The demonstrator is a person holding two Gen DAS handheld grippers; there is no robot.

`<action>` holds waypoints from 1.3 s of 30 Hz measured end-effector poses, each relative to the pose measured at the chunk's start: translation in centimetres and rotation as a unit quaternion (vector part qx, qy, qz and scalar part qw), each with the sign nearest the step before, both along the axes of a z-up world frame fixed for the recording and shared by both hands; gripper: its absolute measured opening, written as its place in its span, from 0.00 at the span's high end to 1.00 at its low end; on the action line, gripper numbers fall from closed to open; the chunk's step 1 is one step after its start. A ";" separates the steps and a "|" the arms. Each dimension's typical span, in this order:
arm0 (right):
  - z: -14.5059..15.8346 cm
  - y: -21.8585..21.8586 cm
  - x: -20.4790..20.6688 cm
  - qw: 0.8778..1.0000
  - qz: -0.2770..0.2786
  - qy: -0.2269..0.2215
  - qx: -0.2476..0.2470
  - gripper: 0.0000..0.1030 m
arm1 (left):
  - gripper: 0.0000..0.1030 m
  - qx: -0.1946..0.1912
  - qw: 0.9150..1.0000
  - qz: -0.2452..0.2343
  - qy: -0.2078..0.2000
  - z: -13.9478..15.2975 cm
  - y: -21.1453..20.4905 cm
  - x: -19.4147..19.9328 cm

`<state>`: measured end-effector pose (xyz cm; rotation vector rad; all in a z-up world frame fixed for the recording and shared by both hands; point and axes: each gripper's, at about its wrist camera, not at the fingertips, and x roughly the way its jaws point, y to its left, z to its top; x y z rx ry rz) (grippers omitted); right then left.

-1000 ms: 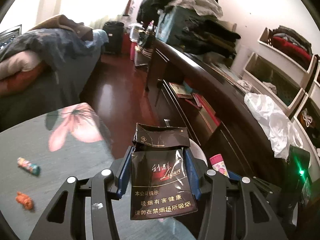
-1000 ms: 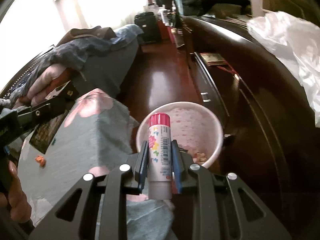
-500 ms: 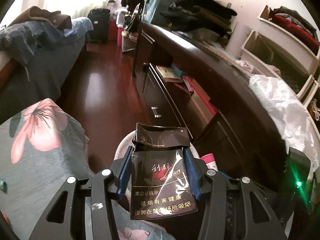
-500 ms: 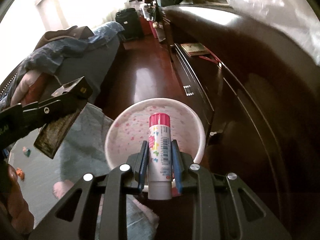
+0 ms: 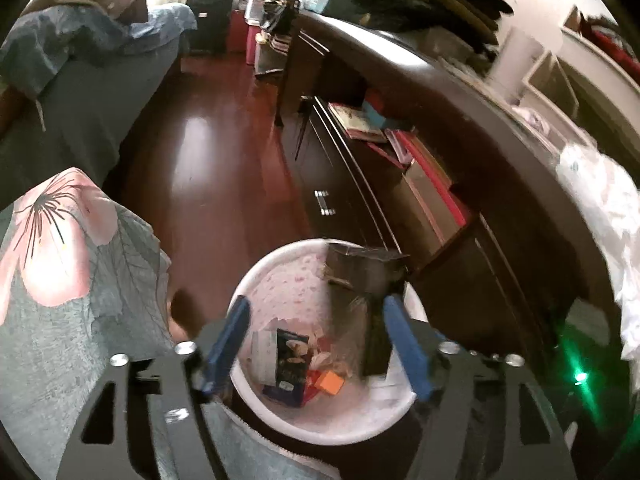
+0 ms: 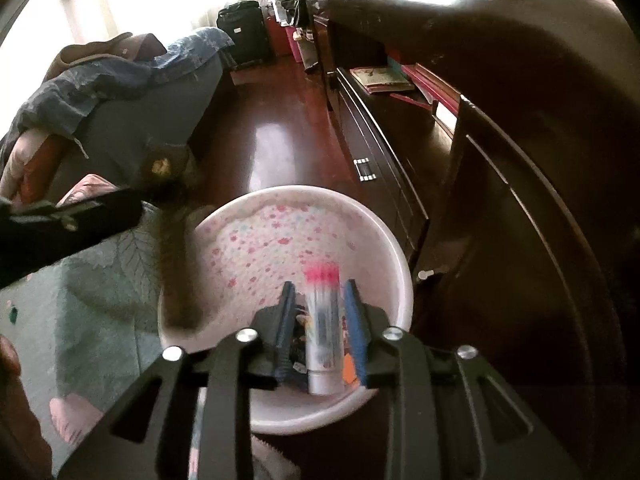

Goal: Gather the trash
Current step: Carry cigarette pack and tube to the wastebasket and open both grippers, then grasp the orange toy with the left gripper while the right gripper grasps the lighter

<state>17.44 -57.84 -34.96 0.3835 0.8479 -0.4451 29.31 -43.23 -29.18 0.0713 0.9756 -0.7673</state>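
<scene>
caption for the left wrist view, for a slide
Left gripper open above the white bin, dark cigarette pack dropping in.

Daylight from the far window (image 6: pixel 100 4) blows out white and glares on the floor (image 5: pixel 196 128) below it. Nearby the cigarette pack (image 5: pixel 366 300) and tube (image 6: pixel 322 328) smear with motion blur; fisheye edges curve and darken.

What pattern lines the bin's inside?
Small pink flower specks on white, inside the trash bin; clearest in right wrist view.

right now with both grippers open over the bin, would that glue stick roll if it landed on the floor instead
Probably yes: the glue stick looks like a smooth round tube, so it should roll freely. It also looks rigid and light. Over the bin, the trash inside would likely stop it.
</scene>
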 end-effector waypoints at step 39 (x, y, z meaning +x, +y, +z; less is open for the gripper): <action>8.7 20.0 -1.0 0.981 0.189 -0.029 -0.026 0.30 | 0.08 0.064 0.954 0.287 -0.052 2.8 28.7 -4.1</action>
